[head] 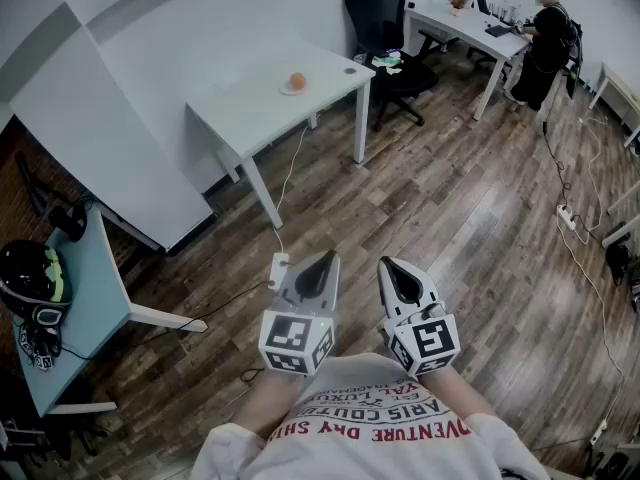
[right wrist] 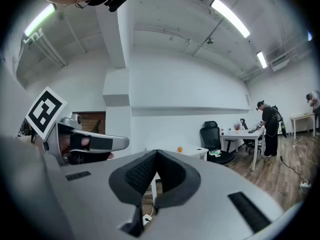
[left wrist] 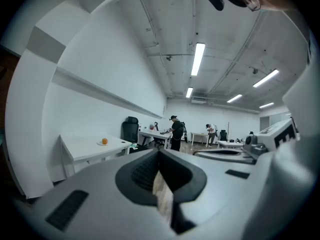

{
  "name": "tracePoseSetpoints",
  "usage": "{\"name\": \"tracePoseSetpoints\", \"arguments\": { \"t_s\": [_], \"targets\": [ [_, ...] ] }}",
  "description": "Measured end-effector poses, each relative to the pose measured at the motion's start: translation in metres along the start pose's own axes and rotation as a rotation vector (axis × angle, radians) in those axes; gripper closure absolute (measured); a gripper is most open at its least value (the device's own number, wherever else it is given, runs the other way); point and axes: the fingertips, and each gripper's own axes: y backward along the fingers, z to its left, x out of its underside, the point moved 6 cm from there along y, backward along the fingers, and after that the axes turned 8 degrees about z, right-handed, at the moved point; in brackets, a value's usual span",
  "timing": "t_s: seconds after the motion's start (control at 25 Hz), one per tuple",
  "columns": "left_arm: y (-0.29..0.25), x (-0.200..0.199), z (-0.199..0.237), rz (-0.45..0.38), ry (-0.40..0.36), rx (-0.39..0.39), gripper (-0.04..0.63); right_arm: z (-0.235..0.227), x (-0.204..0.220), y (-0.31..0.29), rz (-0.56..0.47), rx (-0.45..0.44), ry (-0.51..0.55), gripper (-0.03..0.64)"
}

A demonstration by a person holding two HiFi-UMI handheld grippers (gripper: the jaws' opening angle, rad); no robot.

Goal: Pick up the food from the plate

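A small plate point(head: 290, 90) sits on the white table point(head: 245, 113) at the far side of the room. It holds one round orange piece of food point(head: 297, 81), and nothing else lies in it. The table is well apart from both grippers.

The left gripper point(head: 324, 259) and right gripper point(head: 391, 266) are held near the person's chest, side by side, pointing toward that table. Each has its jaws together with nothing between them.

On the wooden floor point(head: 480, 228) just left of the left gripper lies a white plug box point(head: 278, 266), and its cable point(head: 290, 183) runs up toward the table. A black office chair point(head: 378, 13) stands right of the table. Beyond it, a person point(head: 545, 38) stands at a long desk point(head: 455, 23). Near left, a teal table point(head: 95, 288) carries a dark helmet point(head: 32, 276).
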Motion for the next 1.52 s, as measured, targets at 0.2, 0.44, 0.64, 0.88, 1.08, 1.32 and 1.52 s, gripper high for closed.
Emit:
{"name": "tracePoseSetpoints", "arguments": {
  "t_s": [0.2,0.44,0.64,0.88,1.08,1.32,1.52],
  "targets": [
    [-0.005,0.004,0.009,0.012,-0.017,-0.009,0.588,0.0,0.001,-0.009,-0.005,0.003,-0.012,0.606],
    [-0.006,0.007,0.027,0.013,-0.009,-0.002,0.588,0.007,0.007,-0.028,0.03,0.005,-0.047,0.606],
    [-0.004,0.013,0.052,-0.001,0.027,0.001,0.588,0.007,0.016,-0.048,0.069,0.039,-0.087,0.606],
    [0.005,0.025,0.095,0.02,0.044,-0.008,0.588,0.023,0.027,-0.078,0.118,0.062,-0.053,0.606],
    [-0.006,0.035,0.126,-0.006,0.114,-0.013,0.588,0.022,0.04,-0.103,0.173,0.037,-0.061,0.606],
    [-0.057,0.036,0.138,0.056,0.099,-0.082,0.588,-0.016,0.04,-0.148,0.172,-0.036,-0.038,0.606],
    [-0.122,0.024,0.14,0.091,0.132,-0.15,0.588,-0.079,0.027,-0.19,0.178,-0.106,-0.039,0.606]
  ]
}}
